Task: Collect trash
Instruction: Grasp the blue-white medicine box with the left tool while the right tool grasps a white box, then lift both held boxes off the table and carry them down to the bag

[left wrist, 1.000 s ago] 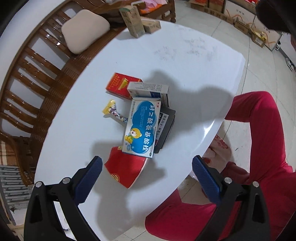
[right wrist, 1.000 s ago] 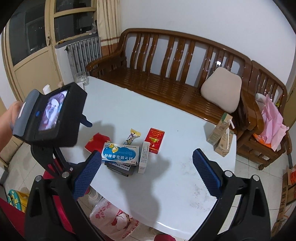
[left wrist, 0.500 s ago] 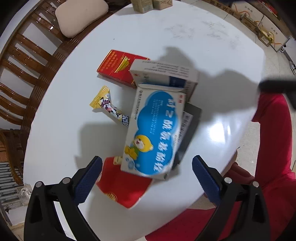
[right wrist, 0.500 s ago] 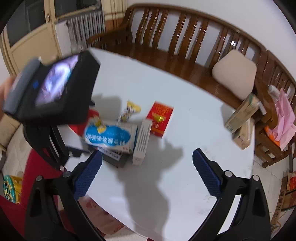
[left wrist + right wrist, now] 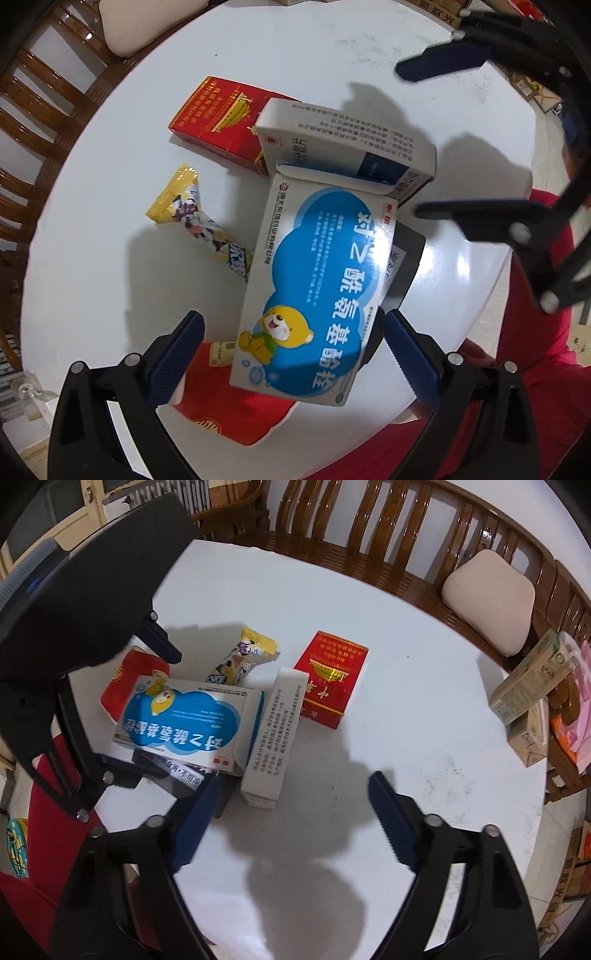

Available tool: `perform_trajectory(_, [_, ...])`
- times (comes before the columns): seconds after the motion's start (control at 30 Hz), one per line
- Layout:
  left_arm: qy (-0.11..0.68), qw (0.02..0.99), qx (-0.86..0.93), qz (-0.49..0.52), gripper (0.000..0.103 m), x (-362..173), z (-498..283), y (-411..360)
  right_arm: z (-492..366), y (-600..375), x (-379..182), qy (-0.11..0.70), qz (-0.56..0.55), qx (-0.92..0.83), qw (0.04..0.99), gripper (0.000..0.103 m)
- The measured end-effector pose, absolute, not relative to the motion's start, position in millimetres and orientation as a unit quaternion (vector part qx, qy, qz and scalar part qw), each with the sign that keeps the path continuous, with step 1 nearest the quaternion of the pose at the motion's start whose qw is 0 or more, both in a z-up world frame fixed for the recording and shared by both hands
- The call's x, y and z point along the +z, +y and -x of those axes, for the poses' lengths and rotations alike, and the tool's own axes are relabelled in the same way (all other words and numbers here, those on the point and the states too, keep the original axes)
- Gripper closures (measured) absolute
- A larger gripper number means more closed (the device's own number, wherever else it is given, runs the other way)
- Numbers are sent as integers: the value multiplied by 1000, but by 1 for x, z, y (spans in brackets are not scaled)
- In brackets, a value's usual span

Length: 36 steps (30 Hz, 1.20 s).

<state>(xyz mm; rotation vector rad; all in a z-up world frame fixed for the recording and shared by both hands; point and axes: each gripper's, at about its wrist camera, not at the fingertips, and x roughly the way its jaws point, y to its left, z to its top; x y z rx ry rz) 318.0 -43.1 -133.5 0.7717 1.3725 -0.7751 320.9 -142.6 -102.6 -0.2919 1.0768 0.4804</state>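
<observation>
1. Round white table (image 5: 332, 55): holds all of the trash, in one loose heap near the person-side edge; nothing collected yet, by the look of it, and no bin or bag in view.
2. Blue-and-white cardboard medicine box with a cartoon bear (image 5: 317, 291): top of the heap, taken here as landmark; straddled by the left gripper (image 5: 291, 354), jaws wide open, pads clear of both sides, nothing held.
3. White printed carton (image 5: 343, 144): on edge against the bear box's far end.
4. Red-and-gold cigarette pack (image 5: 218, 114): just beyond that carton, flat on the table.
5. Red crumpled paper cup (image 5: 236, 410): partly under the bear box's near end.
6. Dark flat packet (image 5: 402, 266): beneath the bear box.
7. Yellow snack wrapper (image 5: 195, 221): beside the bear box, bench side.
8. Right gripper (image 5: 291, 808): above bare table near the white carton, jaws closing, nothing between them.
9. Remaining: every piece; first grasp probably the bear box.
</observation>
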Motion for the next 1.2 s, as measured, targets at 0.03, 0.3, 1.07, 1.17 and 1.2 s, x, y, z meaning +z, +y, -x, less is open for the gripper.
perform_trajectory(0.03, [603,637,-344,-334,8,-134,-319,-43,-323,-143,-106,509,133,227,820,30])
perform_trajectory(0.3, [610,632,-362,-313,16,-135,-322,-48,-327,-141,-118,516,133,233,813,52])
perform_trajectory(1.07, [622,689,-277,-248,42,-121,-325,-34,-319,-155,-119,526,122,173,824,83])
perform_trajectory(1.17, [622,697,-269,-233,42,-115,-322,-28,-317,-161,-113,521,120,164,829,83])
perform_trajectory(1.2, [620,702,-264,-230,42,-112,-321,-25,-315,-162,-110,519,122,160,831,83])
